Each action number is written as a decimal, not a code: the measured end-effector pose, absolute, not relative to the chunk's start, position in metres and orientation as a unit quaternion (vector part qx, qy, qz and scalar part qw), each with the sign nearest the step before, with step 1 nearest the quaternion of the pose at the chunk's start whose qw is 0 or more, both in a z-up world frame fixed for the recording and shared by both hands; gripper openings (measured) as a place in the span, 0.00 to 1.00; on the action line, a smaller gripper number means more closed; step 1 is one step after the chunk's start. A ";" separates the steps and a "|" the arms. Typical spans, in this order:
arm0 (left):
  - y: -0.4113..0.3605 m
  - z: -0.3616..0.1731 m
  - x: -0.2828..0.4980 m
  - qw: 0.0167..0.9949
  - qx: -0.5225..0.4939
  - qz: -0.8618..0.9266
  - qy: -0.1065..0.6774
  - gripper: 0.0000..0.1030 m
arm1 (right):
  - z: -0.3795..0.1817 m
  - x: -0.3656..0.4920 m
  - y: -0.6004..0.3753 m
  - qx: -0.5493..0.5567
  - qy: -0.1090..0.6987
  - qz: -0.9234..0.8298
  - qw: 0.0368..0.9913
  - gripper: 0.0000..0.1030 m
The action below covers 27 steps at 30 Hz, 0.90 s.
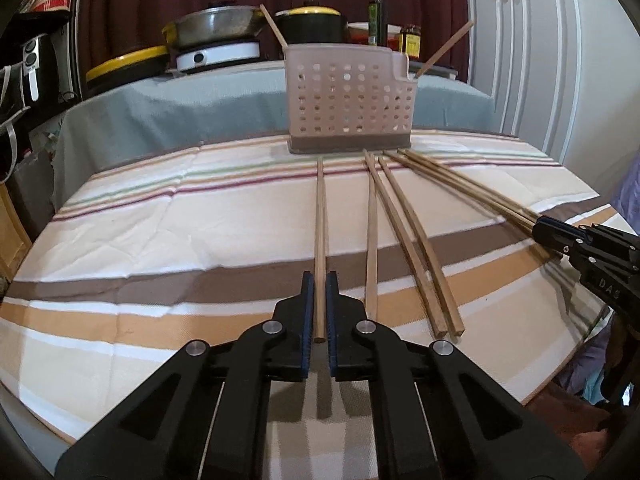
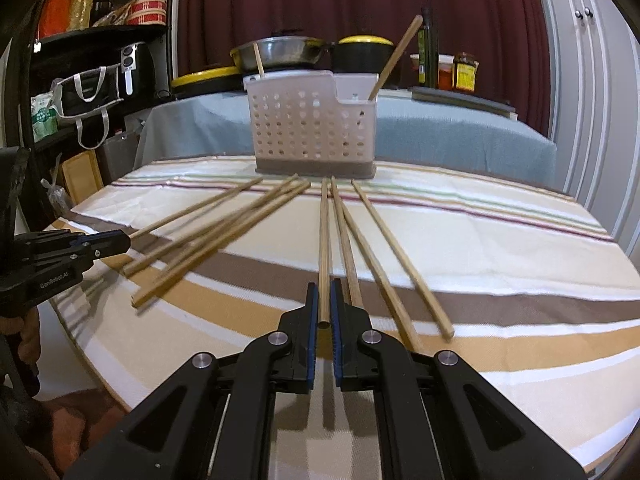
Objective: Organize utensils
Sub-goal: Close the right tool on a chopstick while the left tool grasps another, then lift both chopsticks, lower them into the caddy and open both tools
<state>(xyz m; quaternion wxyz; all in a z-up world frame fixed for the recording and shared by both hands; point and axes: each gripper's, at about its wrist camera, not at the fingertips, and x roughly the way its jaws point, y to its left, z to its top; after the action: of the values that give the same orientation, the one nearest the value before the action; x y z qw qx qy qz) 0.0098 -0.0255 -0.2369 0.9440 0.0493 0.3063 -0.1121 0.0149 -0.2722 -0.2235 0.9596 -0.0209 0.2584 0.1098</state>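
Grippers both clamped on chopstick ends: left gripper [image 1: 319, 280] on chopstick [image 1: 320, 216], right gripper [image 2: 324, 288] on another [image 2: 324, 240]. Holder [image 2: 312, 136] upper centre. Risk: end grip lets stick swing, miss slot.

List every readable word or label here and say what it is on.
"GenRobot.AI": side of the left gripper, seen in the right wrist view.
"DAS": partial, on the right gripper, seen in the left wrist view.
Jar and bottle labels: too blurred to read.

left gripper [image 2: 120, 240] body: "GenRobot.AI"
right gripper [image 1: 538, 230] body: "DAS", partly visible
jar [image 2: 464, 72] label: print illegible
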 end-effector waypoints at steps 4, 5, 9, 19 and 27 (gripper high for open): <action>-0.022 -0.220 0.006 0.951 0.047 -0.108 0.287 0.06 | -0.206 0.009 -0.271 -0.026 0.237 0.106 0.965 0.07; -0.021 -0.216 0.006 0.952 0.046 -0.108 0.284 0.06 | -0.203 0.009 -0.271 -0.027 0.234 0.106 0.966 0.07; -0.017 -0.196 0.001 0.958 0.044 -0.105 0.263 0.06 | -0.182 0.004 -0.270 -0.030 0.211 0.104 0.972 0.07; -0.003 -0.129 -0.018 0.976 0.032 -0.090 0.194 0.06 | -0.120 -0.010 -0.272 -0.025 0.145 0.104 0.984 0.07; 0.011 -0.093 -0.014 0.979 0.007 -0.083 0.186 0.06 | -0.092 -0.004 -0.274 -0.016 0.132 0.099 0.986 0.07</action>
<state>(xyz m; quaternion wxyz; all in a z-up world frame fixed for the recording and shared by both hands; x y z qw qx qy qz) -0.0142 0.0111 -0.0933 0.9791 0.0066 0.1856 -0.0830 -0.0035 -0.2739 -0.0916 0.9861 -0.0164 0.1323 0.0988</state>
